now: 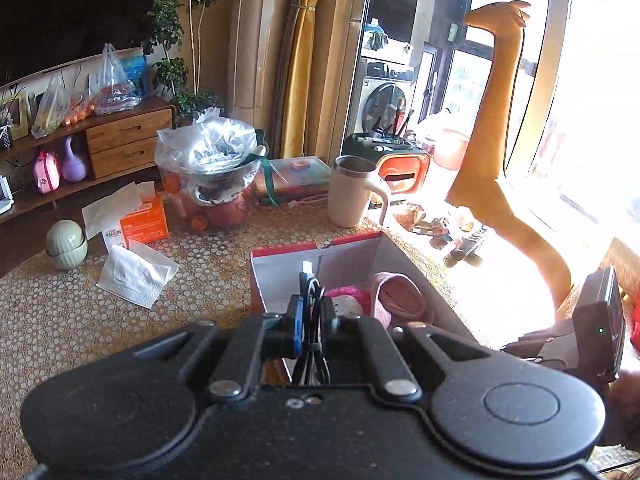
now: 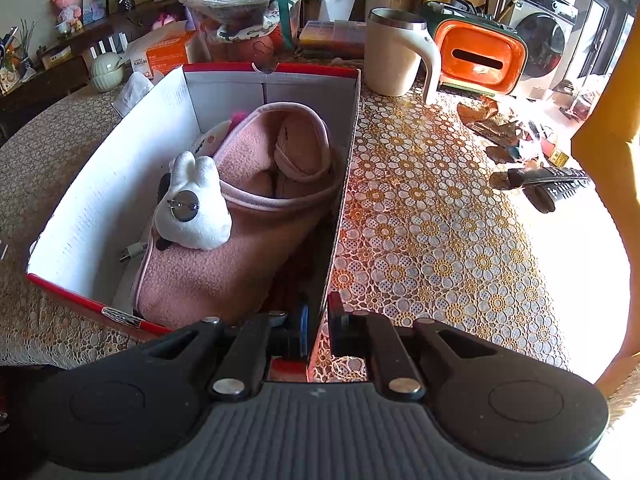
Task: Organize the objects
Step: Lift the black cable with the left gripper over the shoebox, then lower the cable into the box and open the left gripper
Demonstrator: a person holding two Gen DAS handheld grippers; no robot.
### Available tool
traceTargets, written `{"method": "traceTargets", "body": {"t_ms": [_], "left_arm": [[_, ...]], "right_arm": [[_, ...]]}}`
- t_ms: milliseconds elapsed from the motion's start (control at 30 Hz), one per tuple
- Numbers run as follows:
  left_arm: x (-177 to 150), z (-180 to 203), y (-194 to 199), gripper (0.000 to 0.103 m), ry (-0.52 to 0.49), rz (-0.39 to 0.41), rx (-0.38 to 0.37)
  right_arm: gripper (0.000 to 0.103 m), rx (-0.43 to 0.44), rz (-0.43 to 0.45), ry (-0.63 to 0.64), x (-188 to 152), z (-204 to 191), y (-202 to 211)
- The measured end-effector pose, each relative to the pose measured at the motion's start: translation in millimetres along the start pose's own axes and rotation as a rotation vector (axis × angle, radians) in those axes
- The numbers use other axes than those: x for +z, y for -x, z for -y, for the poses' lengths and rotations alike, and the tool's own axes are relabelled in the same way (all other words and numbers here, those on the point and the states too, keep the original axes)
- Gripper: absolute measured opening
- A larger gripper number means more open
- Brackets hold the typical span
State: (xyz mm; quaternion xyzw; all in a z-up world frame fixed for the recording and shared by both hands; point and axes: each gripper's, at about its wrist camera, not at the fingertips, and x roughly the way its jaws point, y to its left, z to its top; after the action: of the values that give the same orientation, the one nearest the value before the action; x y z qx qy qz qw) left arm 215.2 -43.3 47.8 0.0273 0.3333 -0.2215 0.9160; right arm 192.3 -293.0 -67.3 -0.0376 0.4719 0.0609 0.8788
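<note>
My left gripper (image 1: 310, 312) is shut on a bundled black cable (image 1: 310, 292) whose white plug sticks up past the fingertips. It hovers above the near end of the red-edged cardboard box (image 1: 288, 276). My right gripper (image 2: 318, 320) is shut on the box's right side wall (image 2: 344, 200), one finger inside and one outside. In the box lie a pink fleece pouch (image 2: 248, 264), a white plush rabbit pin (image 2: 192, 208) on top of it, and a grey plug (image 2: 130, 252) on the floor. The pouch (image 1: 400, 296) also shows in the left wrist view.
A cream mug (image 2: 392, 52) stands just beyond the box's far right corner, with an orange tissue holder (image 2: 480, 56) behind it. Remotes (image 2: 552, 184) lie to the right. An orange tissue box (image 1: 144, 224), loose tissue (image 1: 136, 276), a green jar (image 1: 66, 244) and a plastic-wrapped basket (image 1: 212, 152) sit left.
</note>
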Motion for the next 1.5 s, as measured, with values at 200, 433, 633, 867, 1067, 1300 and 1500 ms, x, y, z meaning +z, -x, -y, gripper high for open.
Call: {"method": "traceTargets", "body": {"t_ms": [200, 433, 633, 867, 1067, 1300, 1500], "left_arm": [[-3.4, 27.0, -54.1, 0.006, -0.068, -0.098, 0.009], [-21.4, 42.5, -112.3, 0.006, -0.138, -0.215, 0.065], [-28.8, 40.6, -145.5, 0.006, -0.138, -0.293, 0.094], [-37.1, 45.6, -166.6, 0.007, -0.166, -0.356, 0.13], [-43.2, 45.3, -172.8, 0.008, -0.15, -0.381, 0.15], [-44.9, 45.2, -165.6, 0.016, -0.12, -0.385, 0.153], [-43.4, 47.1, -141.8, 0.035, -0.104, -0.342, 0.135]], "right_arm": [[0.01, 0.013, 0.0, -0.007, 0.0, 2.0, -0.3], [0.01, 0.026, 0.001, -0.014, -0.6, 5.0, -1.0], [0.01, 0.032, 0.001, -0.014, -0.6, 6.0, -1.5], [0.01, 0.032, 0.002, -0.017, -0.6, 5.1, -1.7], [0.01, 0.031, 0.001, -0.019, -0.9, 5.3, -2.1], [0.01, 0.027, -0.006, -0.023, -0.8, 5.2, -2.3], [0.01, 0.012, -0.012, -0.018, -1.0, 2.4, -2.3]]}}
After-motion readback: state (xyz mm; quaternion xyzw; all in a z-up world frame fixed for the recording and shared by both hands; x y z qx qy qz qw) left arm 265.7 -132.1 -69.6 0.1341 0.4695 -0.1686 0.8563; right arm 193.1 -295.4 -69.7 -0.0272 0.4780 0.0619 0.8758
